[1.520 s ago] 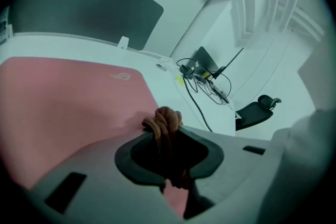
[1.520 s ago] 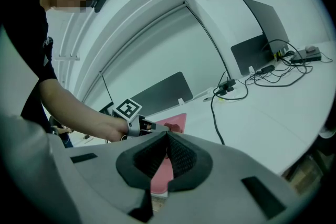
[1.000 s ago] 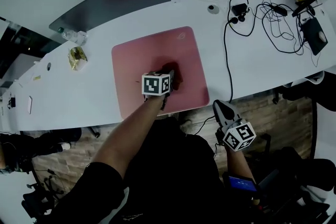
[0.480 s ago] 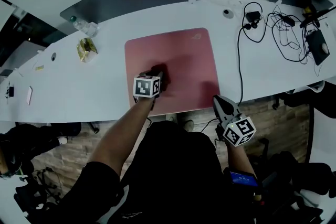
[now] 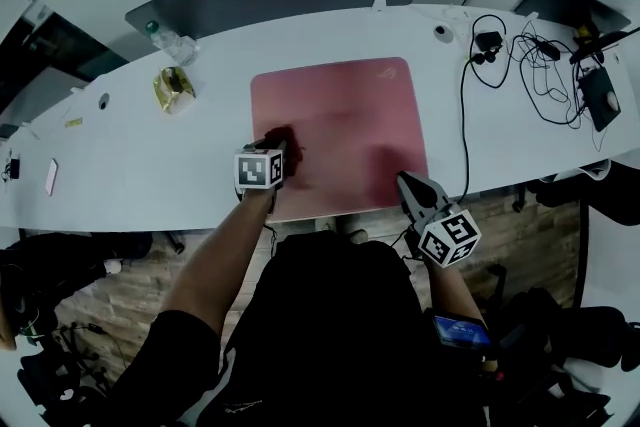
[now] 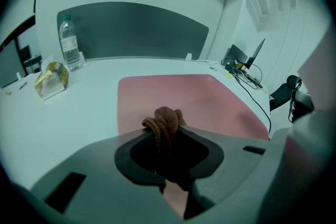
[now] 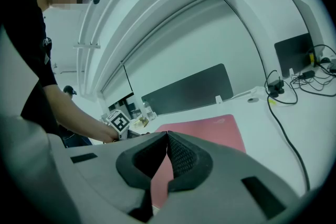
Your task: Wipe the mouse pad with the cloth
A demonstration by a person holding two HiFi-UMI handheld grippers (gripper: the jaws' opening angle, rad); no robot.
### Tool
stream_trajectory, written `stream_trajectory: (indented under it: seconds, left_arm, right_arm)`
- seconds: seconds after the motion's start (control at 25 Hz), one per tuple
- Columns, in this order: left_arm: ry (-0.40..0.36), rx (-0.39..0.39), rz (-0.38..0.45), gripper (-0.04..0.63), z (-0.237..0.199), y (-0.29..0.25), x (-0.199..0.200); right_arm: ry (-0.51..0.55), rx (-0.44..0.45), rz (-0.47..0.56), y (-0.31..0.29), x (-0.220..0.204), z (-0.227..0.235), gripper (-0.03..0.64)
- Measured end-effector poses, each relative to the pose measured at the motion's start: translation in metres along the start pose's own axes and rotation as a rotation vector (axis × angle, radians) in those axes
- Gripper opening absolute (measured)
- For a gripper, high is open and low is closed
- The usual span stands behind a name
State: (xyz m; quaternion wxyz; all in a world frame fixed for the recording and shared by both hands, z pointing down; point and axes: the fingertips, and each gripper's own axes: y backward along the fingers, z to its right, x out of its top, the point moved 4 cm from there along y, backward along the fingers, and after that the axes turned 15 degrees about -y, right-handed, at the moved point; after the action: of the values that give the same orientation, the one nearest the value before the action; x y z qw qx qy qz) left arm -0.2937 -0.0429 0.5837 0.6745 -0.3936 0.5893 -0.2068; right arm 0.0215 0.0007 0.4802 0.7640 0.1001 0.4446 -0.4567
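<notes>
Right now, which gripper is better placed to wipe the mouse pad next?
Left. The left gripper is shut on the cloth on the mouse pad; the right gripper is shut, empty, at its near edge.

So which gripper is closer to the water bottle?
Left. The left gripper, clamping the brown cloth, rests at the left edge of the pink mouse pad, on the water bottle side. The right gripper hangs off the pad's near right corner, farther away.

The person wears a black short-sleeved top (image 5: 330,315). The left gripper (image 5: 279,145) and the right gripper (image 5: 405,181) are grey with dark jaw pads. Each bears a white cube (image 5: 258,168) with black square markers.
</notes>
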Motion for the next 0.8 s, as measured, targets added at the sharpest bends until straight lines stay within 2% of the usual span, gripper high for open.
stream_trajectory:
  seconds: [0.4, 0.56, 0.68, 0.8]
  left_arm:
    - [0.047, 0.086, -0.008, 0.087, -0.061, 0.036, -0.037]
    - [0.082, 0.089, -0.003, 0.087, -0.08, 0.031, -0.055]
    - [0.097, 0.121, -0.01, 0.087, -0.092, 0.044, -0.056]
    - [0.094, 0.14, 0.024, 0.087, -0.108, 0.049, -0.053]
  right_arm:
    - [0.024, 0.031, -0.026, -0.034, -0.006, -0.03, 0.026]
    - [0.035, 0.036, -0.033, -0.04, -0.006, -0.035, 0.026]
    - [0.041, 0.037, -0.04, -0.043, -0.005, -0.037, 0.026]
    - [0.048, 0.041, -0.04, -0.048, -0.001, -0.038, 0.026]
